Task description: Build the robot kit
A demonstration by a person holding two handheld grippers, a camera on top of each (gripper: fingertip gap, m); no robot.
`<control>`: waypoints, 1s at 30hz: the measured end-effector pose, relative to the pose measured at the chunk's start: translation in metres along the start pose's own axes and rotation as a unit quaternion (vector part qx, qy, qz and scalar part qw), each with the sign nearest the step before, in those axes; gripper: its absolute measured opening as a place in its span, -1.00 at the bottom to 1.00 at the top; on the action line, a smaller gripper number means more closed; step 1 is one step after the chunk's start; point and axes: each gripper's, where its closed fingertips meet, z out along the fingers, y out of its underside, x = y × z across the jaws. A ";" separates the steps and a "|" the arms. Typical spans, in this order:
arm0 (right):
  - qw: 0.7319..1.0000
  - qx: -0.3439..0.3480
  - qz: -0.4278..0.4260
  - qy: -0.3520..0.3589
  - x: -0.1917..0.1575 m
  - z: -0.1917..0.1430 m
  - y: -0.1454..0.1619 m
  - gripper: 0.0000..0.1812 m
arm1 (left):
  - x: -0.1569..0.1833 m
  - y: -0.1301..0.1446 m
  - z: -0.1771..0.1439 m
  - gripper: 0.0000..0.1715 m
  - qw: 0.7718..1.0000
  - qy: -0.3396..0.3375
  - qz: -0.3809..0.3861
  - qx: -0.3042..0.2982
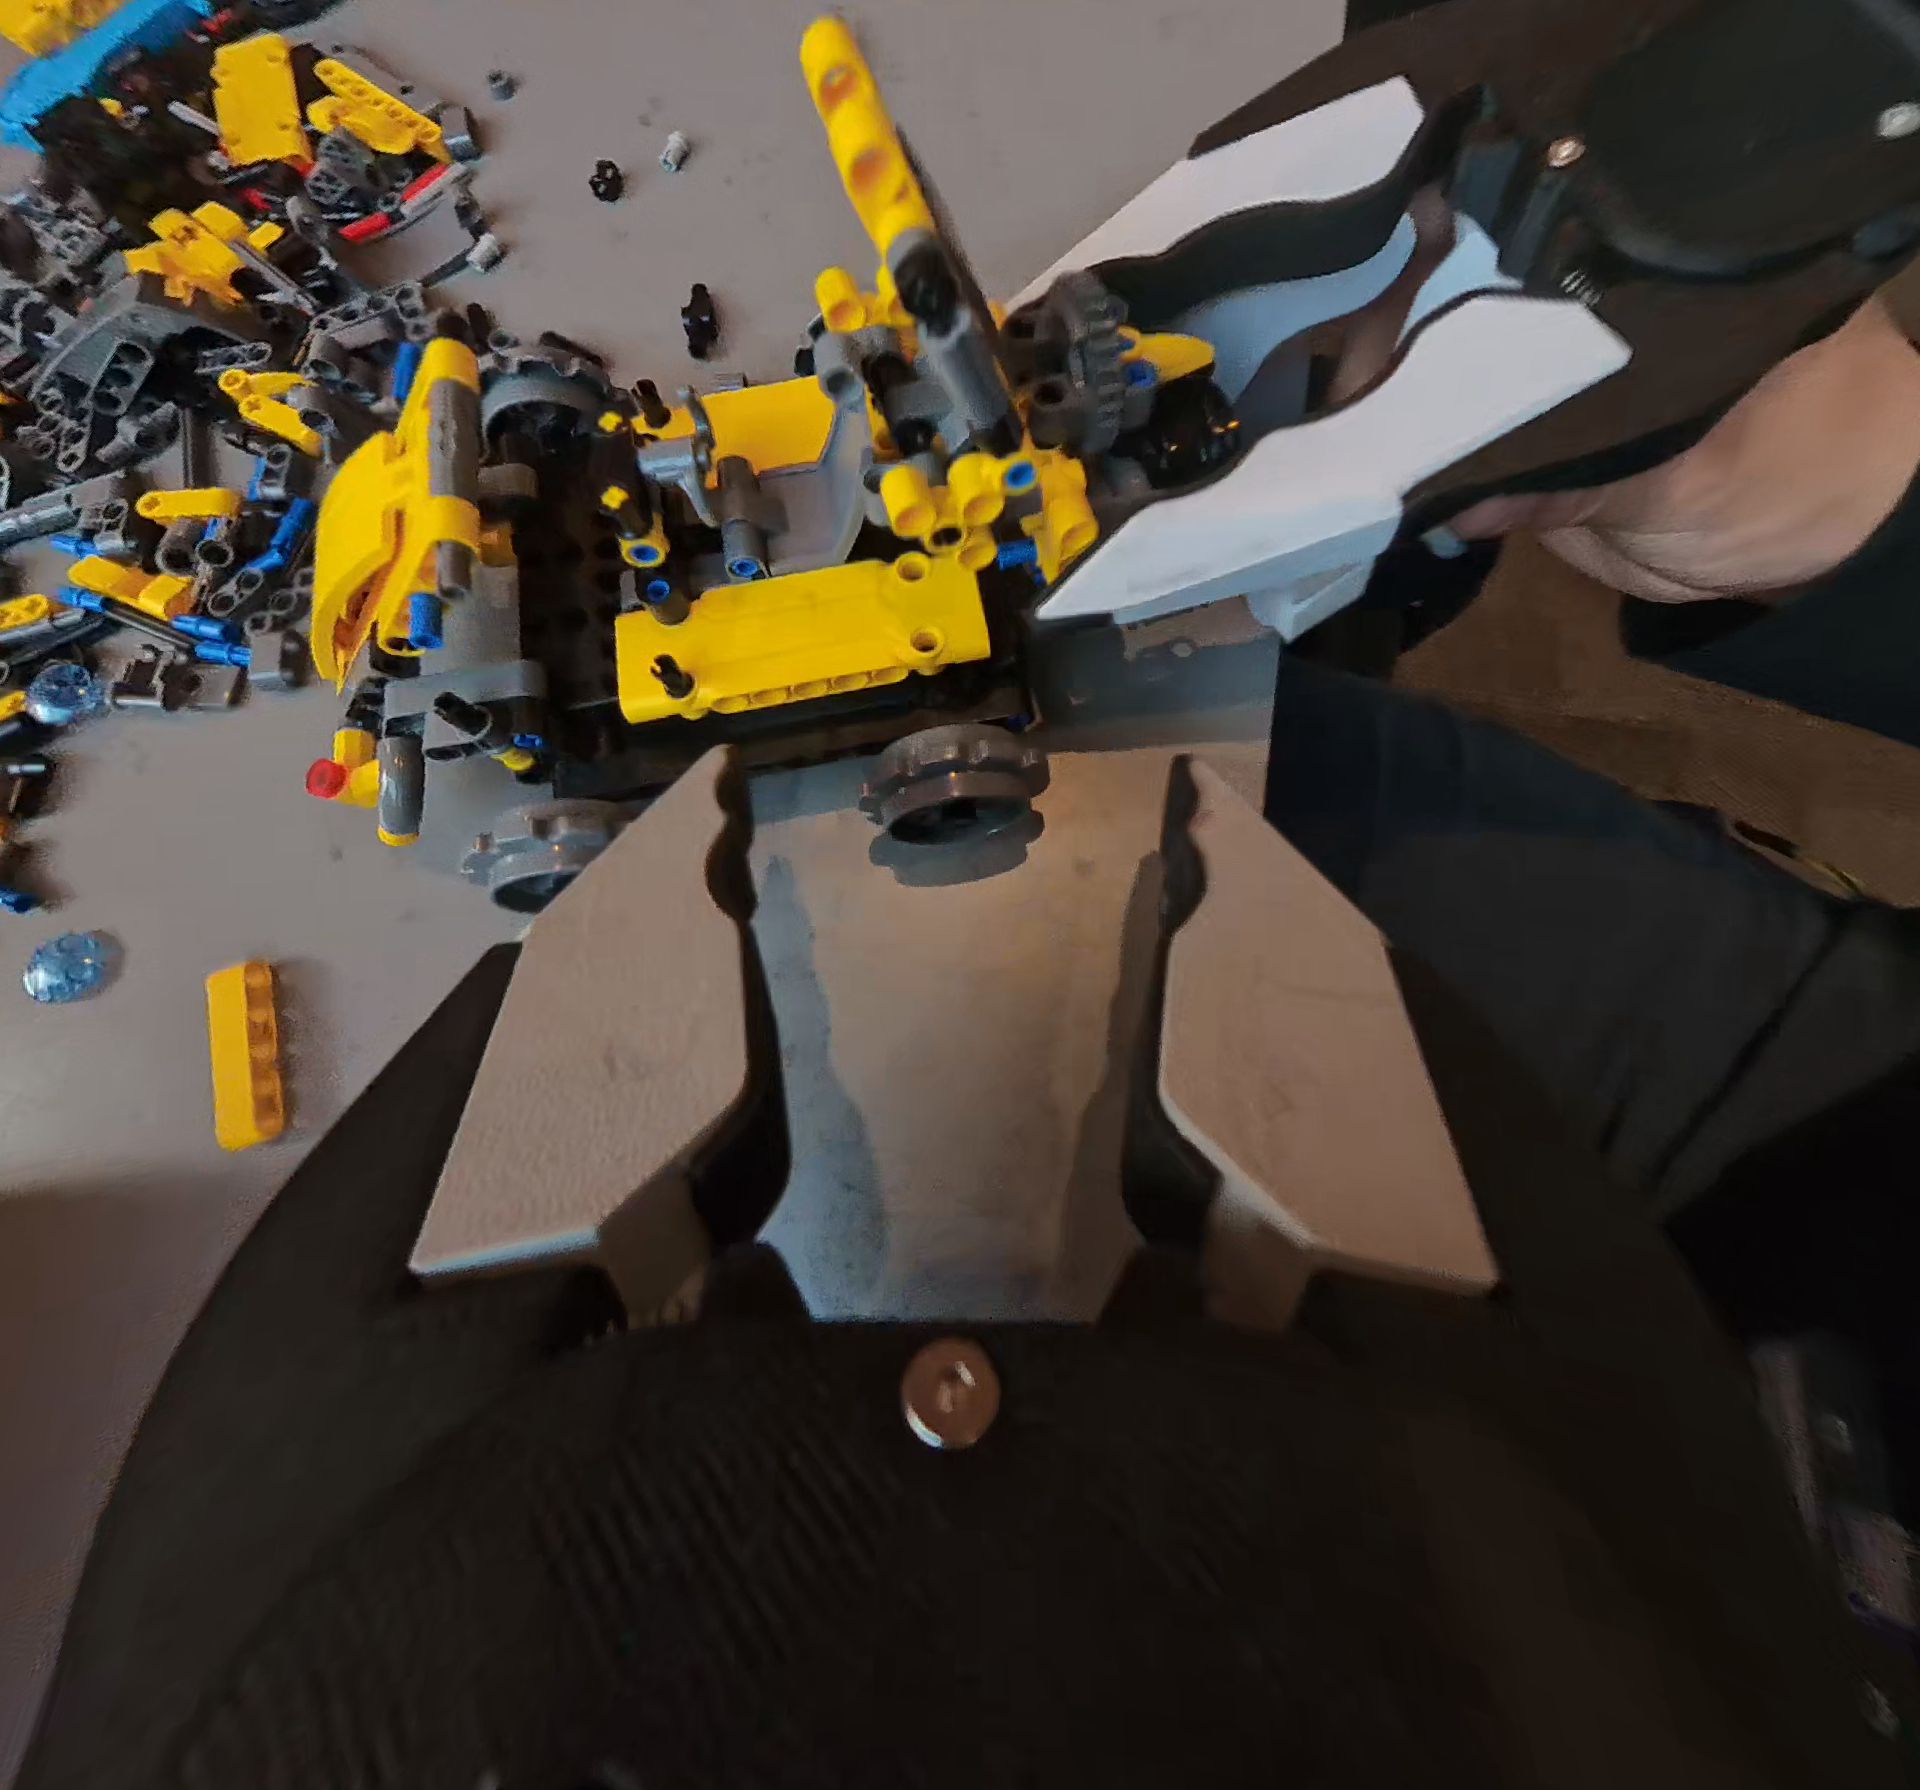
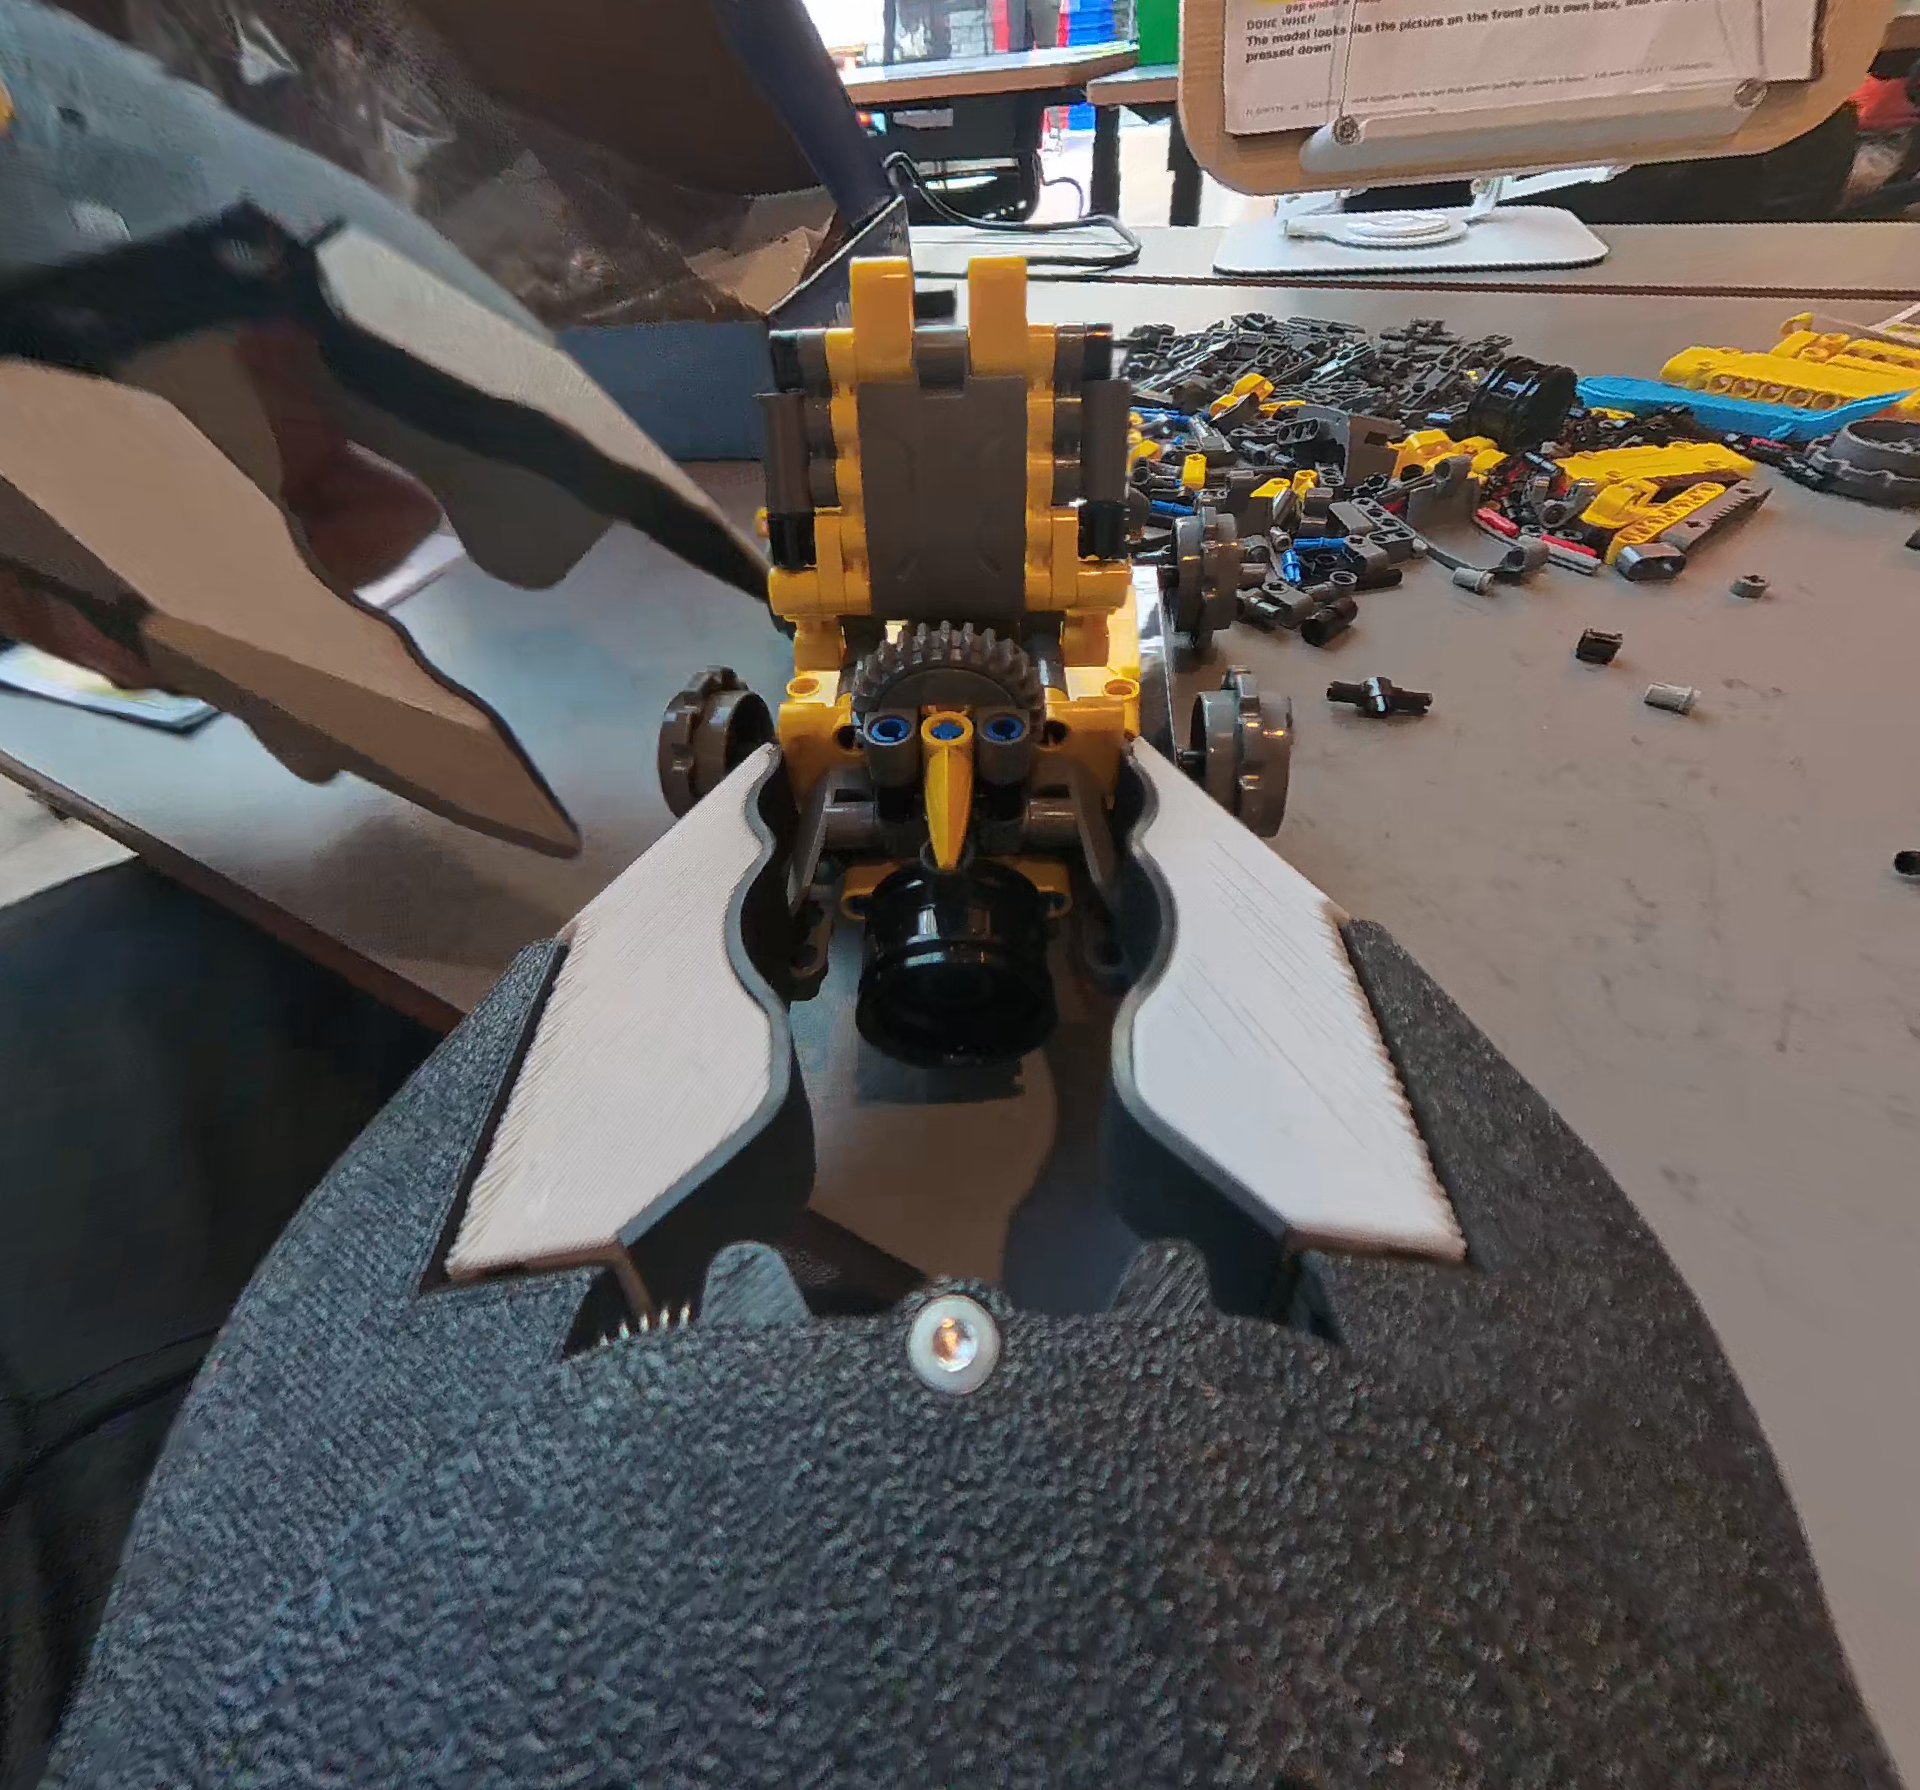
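Currently, model: a half-built yellow and grey brick vehicle (image 1: 727, 556) stands on 4 grey wheel hubs on the grey table (image 1: 1091, 78), long axis running from the right gripper toward the loose-parts pile (image 1: 156, 369).
Right gripper: the right gripper (image 2: 951, 764) straddles the vehicle's rear end, fingers (image 2: 1236, 971) spread either side of a black hub (image 2: 951, 971) and grey gear (image 2: 943, 675); whether the pads press the frame or merely flank it is probably not decidable at this angle.
Left gripper: the left gripper (image 1: 956, 774) has its jaws apart and empty, tips just beside a rear wheel hub (image 1: 951, 805), square to the vehicle's flank.
Nearer tool: the right.
Nearby: a yellow beam (image 1: 244, 1049) and a clear blue stud (image 1: 68, 966) lie left of the left gripper.
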 end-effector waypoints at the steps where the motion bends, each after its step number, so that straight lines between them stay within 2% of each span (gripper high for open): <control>1: 1.000 0.006 0.015 -0.011 0.000 -0.003 -0.003 -0.34 | -0.001 0.003 0.002 -0.17 1.000 -0.012 -0.002 0.007; 4: 0.995 0.066 0.068 -0.028 0.008 -0.022 -0.029 -0.35 | -0.002 0.012 0.011 -0.21 1.000 -0.028 -0.002 0.004; 8: 0.990 0.107 0.092 0.006 0.037 -0.047 -0.045 -0.34 | -0.002 0.012 0.018 -0.26 0.999 -0.035 0.000 0.002; 14: 0.988 0.112 0.103 0.019 0.052 -0.053 -0.043 -0.35 | -0.007 0.017 0.021 -0.52 0.999 -0.047 0.018 -0.007; 20: 0.990 0.091 0.103 0.013 0.054 -0.048 -0.033 -0.35 | -0.007 0.026 0.011 -0.54 1.000 -0.018 -0.003 -0.004; 25: 0.990 0.090 0.107 -0.001 0.046 -0.045 -0.033 -0.34 | -0.012 0.045 -0.011 -0.56 1.000 0.005 -0.013 -0.008; 30: 0.990 0.079 0.113 -0.017 0.027 -0.035 -0.029 -0.34 | -0.034 0.072 -0.040 -0.70 0.999 -0.023 -0.036 -0.015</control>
